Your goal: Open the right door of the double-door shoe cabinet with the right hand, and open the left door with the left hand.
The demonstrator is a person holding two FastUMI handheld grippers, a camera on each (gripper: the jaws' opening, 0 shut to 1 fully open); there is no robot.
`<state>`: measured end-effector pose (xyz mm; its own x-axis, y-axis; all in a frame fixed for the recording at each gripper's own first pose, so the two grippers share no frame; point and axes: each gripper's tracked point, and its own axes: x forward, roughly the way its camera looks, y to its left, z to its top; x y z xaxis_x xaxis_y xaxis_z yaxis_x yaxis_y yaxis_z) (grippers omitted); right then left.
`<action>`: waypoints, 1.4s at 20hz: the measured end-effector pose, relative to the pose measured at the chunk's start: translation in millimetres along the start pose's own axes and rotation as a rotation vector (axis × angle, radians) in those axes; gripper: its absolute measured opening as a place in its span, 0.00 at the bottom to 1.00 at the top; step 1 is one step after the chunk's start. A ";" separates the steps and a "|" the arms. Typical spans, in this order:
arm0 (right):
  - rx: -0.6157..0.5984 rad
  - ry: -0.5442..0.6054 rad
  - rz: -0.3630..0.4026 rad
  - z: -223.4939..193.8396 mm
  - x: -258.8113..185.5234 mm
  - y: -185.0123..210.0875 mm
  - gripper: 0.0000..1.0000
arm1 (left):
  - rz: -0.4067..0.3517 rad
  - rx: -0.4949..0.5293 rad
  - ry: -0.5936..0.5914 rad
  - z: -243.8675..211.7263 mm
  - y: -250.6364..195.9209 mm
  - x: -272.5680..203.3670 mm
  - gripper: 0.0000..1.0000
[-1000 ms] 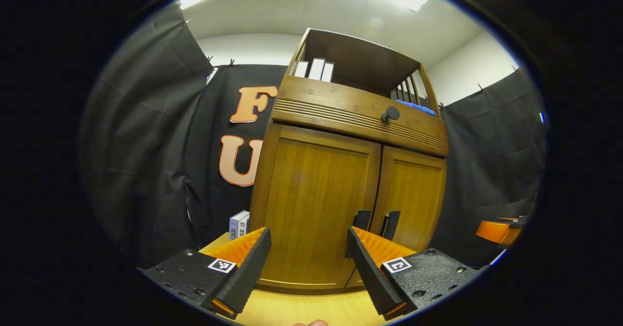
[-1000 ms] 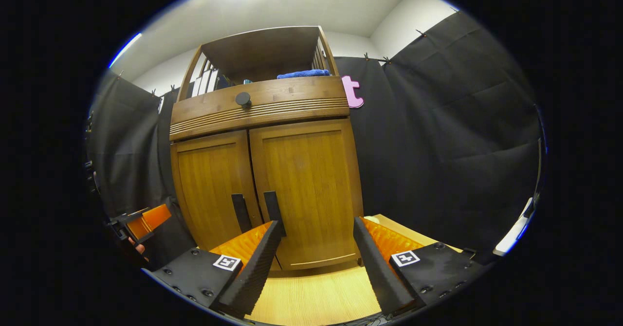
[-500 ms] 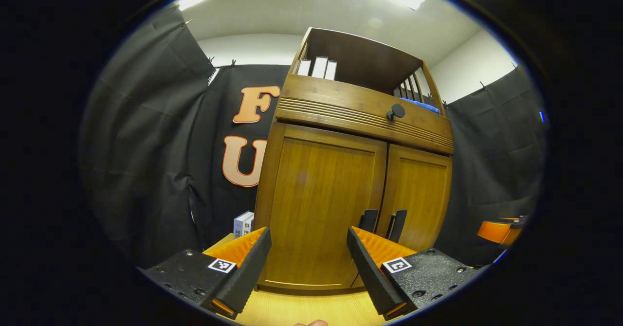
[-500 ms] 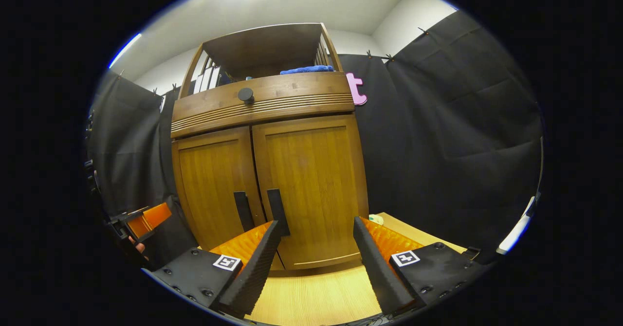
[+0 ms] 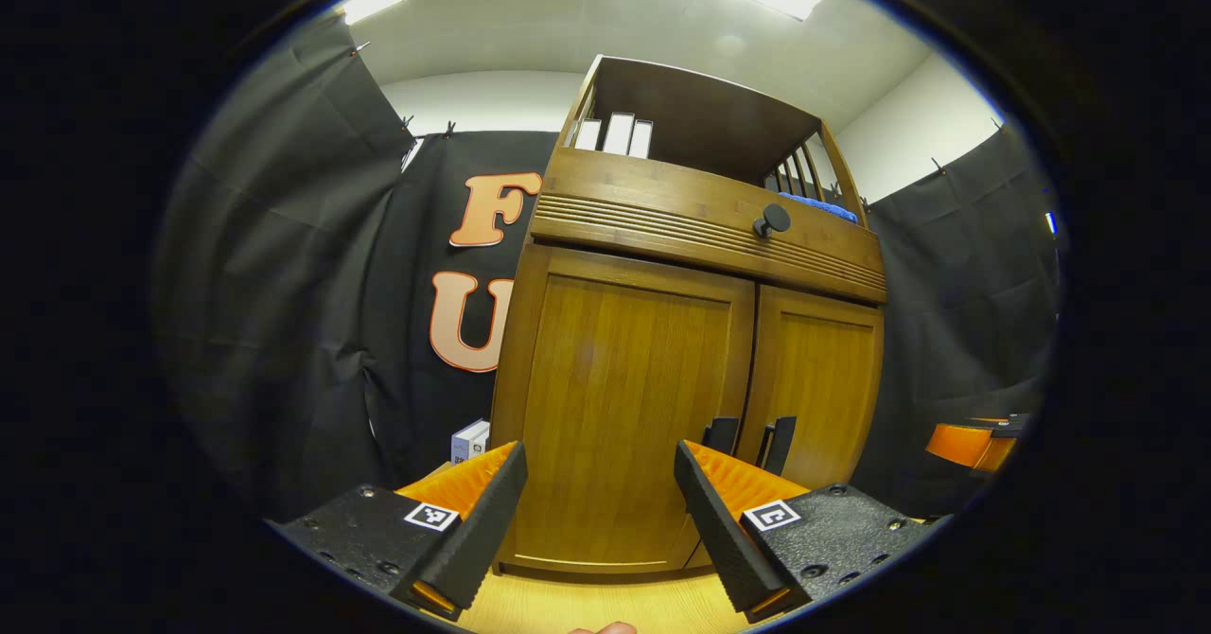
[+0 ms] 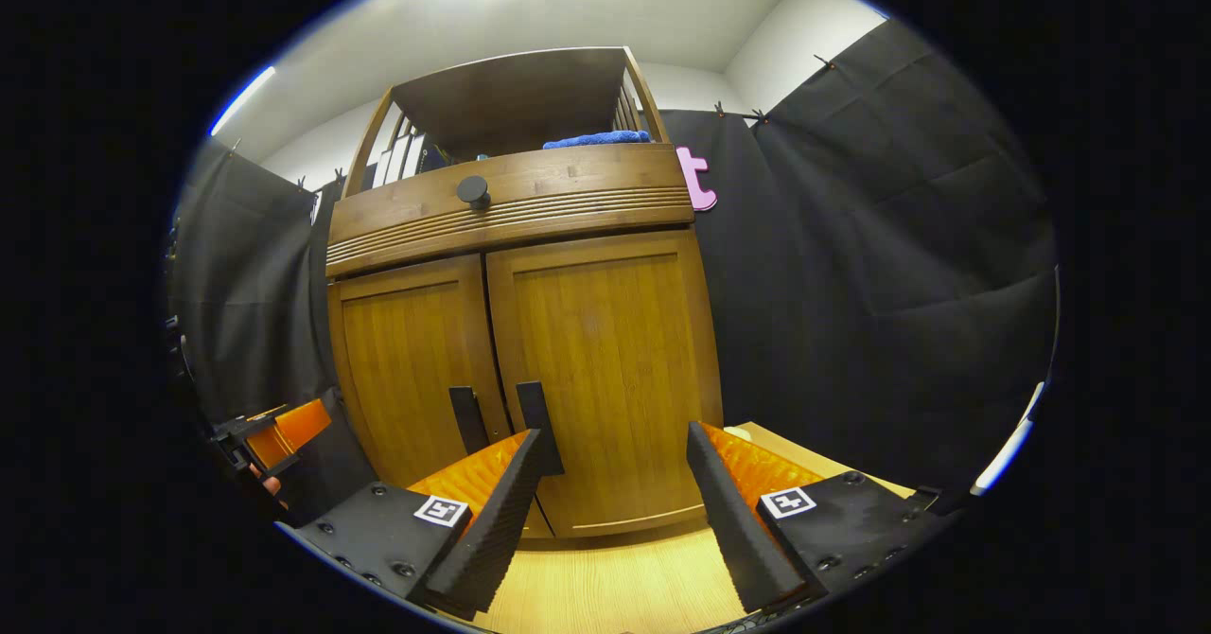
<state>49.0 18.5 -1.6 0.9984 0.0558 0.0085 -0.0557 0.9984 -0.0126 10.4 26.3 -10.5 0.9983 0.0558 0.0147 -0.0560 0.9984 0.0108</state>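
A brown wooden shoe cabinet (image 5: 700, 227) (image 6: 511, 213) stands in front of me with both doors closed. The left door (image 5: 615, 397) (image 6: 407, 360) and the right door (image 5: 818, 378) (image 6: 605, 360) each carry a dark vertical handle by the centre seam: left handle (image 5: 722, 433) (image 6: 465, 418), right handle (image 5: 781, 443) (image 6: 535, 416). My left gripper (image 5: 598, 483) is open, close before the left door, its right finger just left of the handles. My right gripper (image 6: 620, 468) is open before the right door, its left finger overlapping the right handle. Nothing is between either pair of fingers.
Above the doors is a drawer with a round dark knob (image 5: 771, 220) (image 6: 473, 190) and an open shelf with white books (image 5: 613, 134) and a blue cloth (image 6: 596, 139). The cabinet rests on a light wooden surface (image 6: 615, 582). A small box (image 5: 470, 440) stands left of the cabinet.
Both grippers have crept closer to the cabinet, so the doors look larger. The handles sit nearer the fingers. Doors remain closed and both grippers stay open.
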 end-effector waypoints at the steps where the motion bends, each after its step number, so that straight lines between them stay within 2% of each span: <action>1: 0.003 -0.003 0.005 0.2 3.0 1.3 0.90 | 0.002 0.002 -0.002 0.6 -0.1 -0.1 0.95; 2: 0.005 -0.007 0.012 1.4 6.6 2.5 0.97 | 0.004 0.006 -0.003 0.5 0.2 -0.4 0.94; 5: -0.018 -0.017 0.043 1.2 26.4 9.1 0.97 | 0.016 0.006 -0.010 1.3 1.0 0.2 0.92; 6: -0.026 -0.014 0.056 -1.1 36.2 11.8 1.00 | 0.017 0.003 -0.008 1.1 0.8 -0.1 0.92; 7: -0.028 -0.010 0.069 -4.7 45.3 14.7 0.97 | 0.017 0.002 -0.006 0.7 1.3 -0.1 0.94; 8: -0.028 -0.004 0.088 -9.3 55.6 17.8 0.90 | 0.018 0.004 -0.007 1.4 1.8 -0.6 0.92; 9: -0.027 0.008 0.103 -15.3 67.1 22.4 0.90 | 0.019 0.007 -0.010 2.5 1.4 -1.4 0.92; 10: -0.025 0.025 0.122 -23.9 78.5 26.5 0.97 | 0.020 0.013 -0.012 2.9 1.2 -1.6 0.94; 12: -0.024 0.055 0.156 -38.9 100.2 38.9 0.97 | 0.022 0.027 -0.015 3.2 1.1 -1.8 0.92; 13: -0.024 0.067 0.169 -45.1 110.8 44.7 0.90 | 0.022 0.032 -0.016 3.6 1.7 -1.3 0.92; 14: -0.027 0.073 0.181 -50.6 119.5 51.1 0.90 | 0.024 0.037 -0.018 4.4 1.9 -1.2 0.92; 15: -0.034 0.081 0.191 -56.7 128.9 56.1 0.97 | 0.025 0.039 -0.019 4.8 1.4 -0.7 0.92; 16: -0.050 0.091 0.198 -62.1 137.5 60.0 0.97 | 0.026 0.041 -0.020 4.7 1.4 -0.7 0.92; 17: -0.069 0.101 0.200 -68.7 148.2 64.0 0.90 | 0.027 0.041 -0.024 5.7 1.8 -1.4 0.92; 18: -0.086 0.109 0.199 -73.8 156.3 66.0 0.90 | 0.030 0.043 -0.029 6.6 2.0 -1.7 0.94; 21: -0.099 0.108 0.168 -81.8 176.7 66.8 0.90 | 0.034 0.052 -0.048 11.7 2.2 -3.5 0.92; 28: -0.099 0.108 0.122 -83.4 198.3 62.2 0.90 | 0.045 0.052 -0.054 13.5 6.8 -6.5 0.94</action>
<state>244.3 90.6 -84.1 0.9798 0.1695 -0.1062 -0.1805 0.9779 -0.1051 3.3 32.6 3.0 0.9927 0.0987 0.0699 -0.1030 0.9928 0.0613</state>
